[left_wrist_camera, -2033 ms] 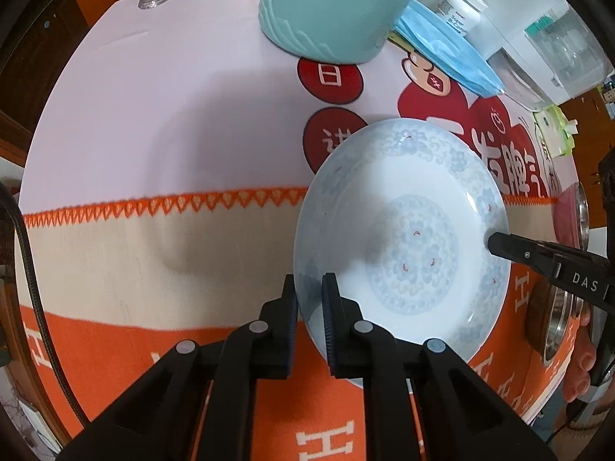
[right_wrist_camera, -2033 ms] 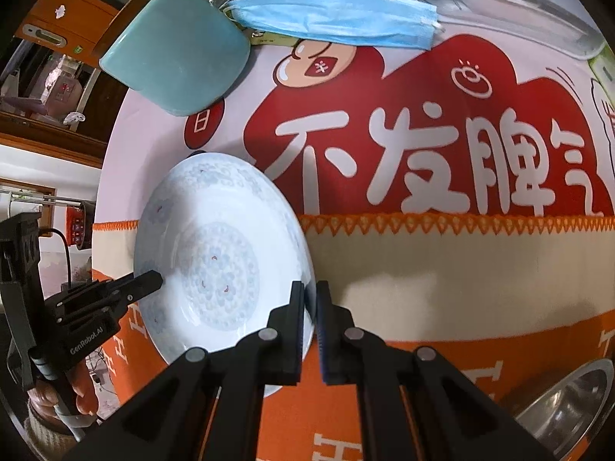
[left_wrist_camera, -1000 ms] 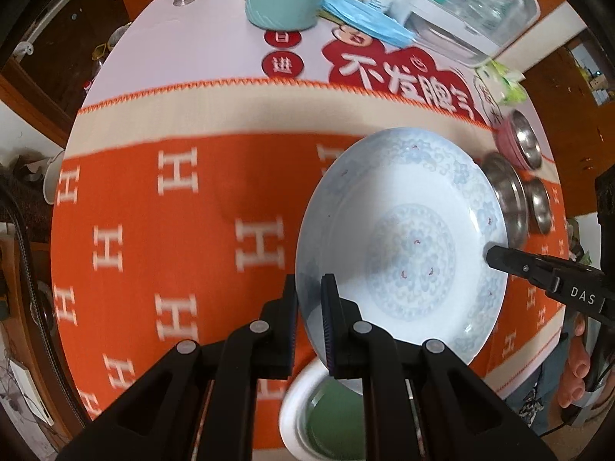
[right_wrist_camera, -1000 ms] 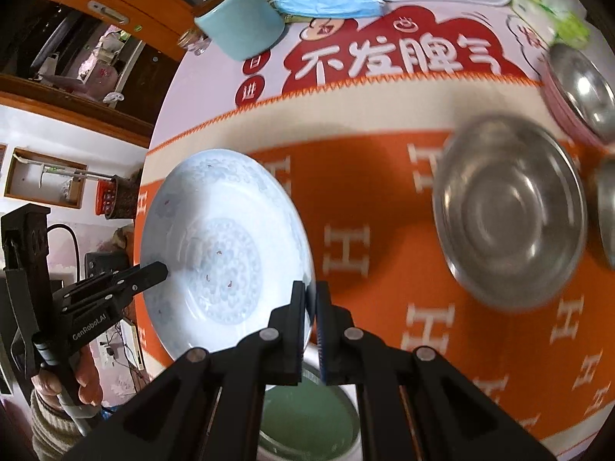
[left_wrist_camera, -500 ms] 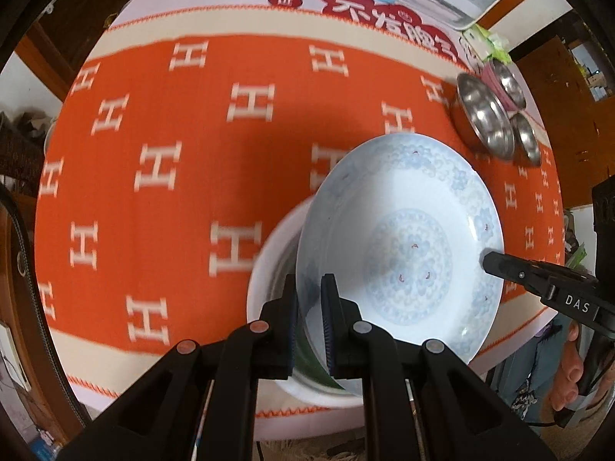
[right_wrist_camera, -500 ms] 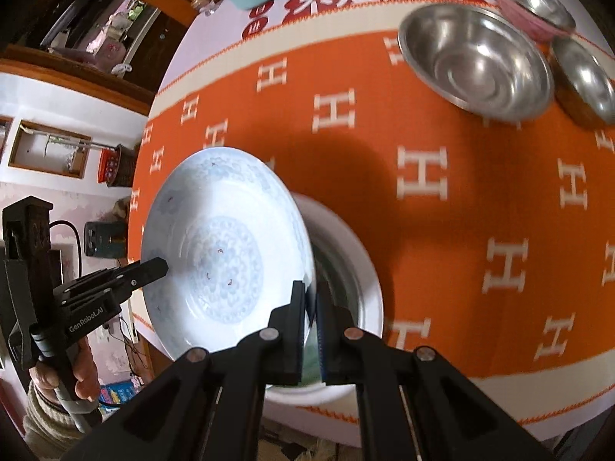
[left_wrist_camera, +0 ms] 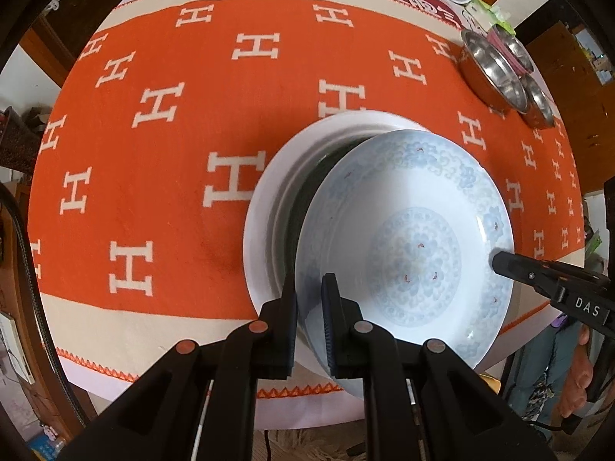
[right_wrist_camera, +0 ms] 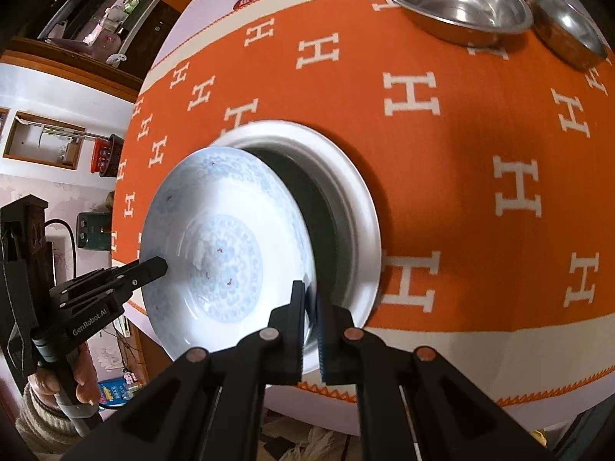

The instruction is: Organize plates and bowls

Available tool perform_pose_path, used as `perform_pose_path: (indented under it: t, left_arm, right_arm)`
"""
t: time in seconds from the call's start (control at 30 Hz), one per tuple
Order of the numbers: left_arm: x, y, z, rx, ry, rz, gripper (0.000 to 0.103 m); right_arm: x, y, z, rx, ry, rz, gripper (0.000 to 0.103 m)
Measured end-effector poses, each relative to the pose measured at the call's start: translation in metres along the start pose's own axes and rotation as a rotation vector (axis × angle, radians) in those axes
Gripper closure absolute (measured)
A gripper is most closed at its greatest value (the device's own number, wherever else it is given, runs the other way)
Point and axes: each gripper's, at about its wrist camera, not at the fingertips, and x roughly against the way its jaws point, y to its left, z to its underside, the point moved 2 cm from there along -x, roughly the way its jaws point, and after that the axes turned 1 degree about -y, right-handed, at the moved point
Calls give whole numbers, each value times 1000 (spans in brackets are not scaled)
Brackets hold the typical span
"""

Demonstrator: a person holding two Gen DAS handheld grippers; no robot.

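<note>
Both tongs point steeply down over the near edge of the surface [left_wrist_camera: 153, 199], which is covered by an orange cloth [right_wrist_camera: 461, 146] with white H marks. The left tongs [left_wrist_camera: 309, 299] are clenched on the left rim of a blue-patterned plate [left_wrist_camera: 415, 246], one finger under the rim and one inside it. The right tongs [right_wrist_camera: 310, 299] are clenched on the opposite rim of the same plate [right_wrist_camera: 215, 246]. In the right wrist view a hand [right_wrist_camera: 82, 376] in a knit cuff grips the handle of the left tongs at the lower left.

The plate hangs between the two tongs, face up and tilted, and is round, so it has no long axis. It overlaps a white plate [left_wrist_camera: 265, 207] with a dark centre that lies on the cloth close to the near edge; whether the two touch cannot be told. Two steel bowls [right_wrist_camera: 457, 4] stand well apart from them, toward the far right corner.
</note>
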Motion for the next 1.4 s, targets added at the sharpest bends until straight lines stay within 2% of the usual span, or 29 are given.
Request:
perform_pose_path:
  t: [0.4, 0.77, 0.9, 1.0, 1.07, 1.13, 1.17, 1.2, 1.23, 1.37, 1.4]
  left_arm:
    - [-17, -3, -1, -20, -25, -53, 92]
    - [-13, -3, -11, -36, -70, -80, 93]
    - [-13, -4, -12, -48, -72, -70, 93]
    - [-12, -9, -11, -71, -79, -77, 93]
    - [-10, -12, -10, -87, -86, -88, 89]
    - [-7, -15, -9, -101, -93, -92, 68]
    - [-5, -17, -8, -103, -100, -99, 62]
    - [-2, -18, -8, -108, -113, -105, 51]
    - [1, -19, -7, -111, -123, -108, 46]
    - [11, -19, -3, -124, -144, -112, 42]
    - [14, -20, -2, -124, -145, -107, 35]
  right_arm:
    - [-13, 0, 0, 26, -24, 49, 98]
    - [-19, 3, -4, 63, -37, 80, 97]
    - [-19, 5, -5, 91, -55, 118, 96]
    - [-22, 11, -3, 136, -59, 180, 92]
    - [-22, 18, -1, 180, -59, 225, 91]
    - [-23, 24, 2, 218, -62, 253, 86]
    - [-23, 25, 2, 227, -65, 254, 81]
    - [-22, 27, 4, 236, -69, 251, 77]
    - [-20, 28, 5, 243, -74, 250, 75]
    - [-13, 32, 8, 262, -92, 251, 70]
    - [-11, 33, 10, 266, -96, 251, 70]
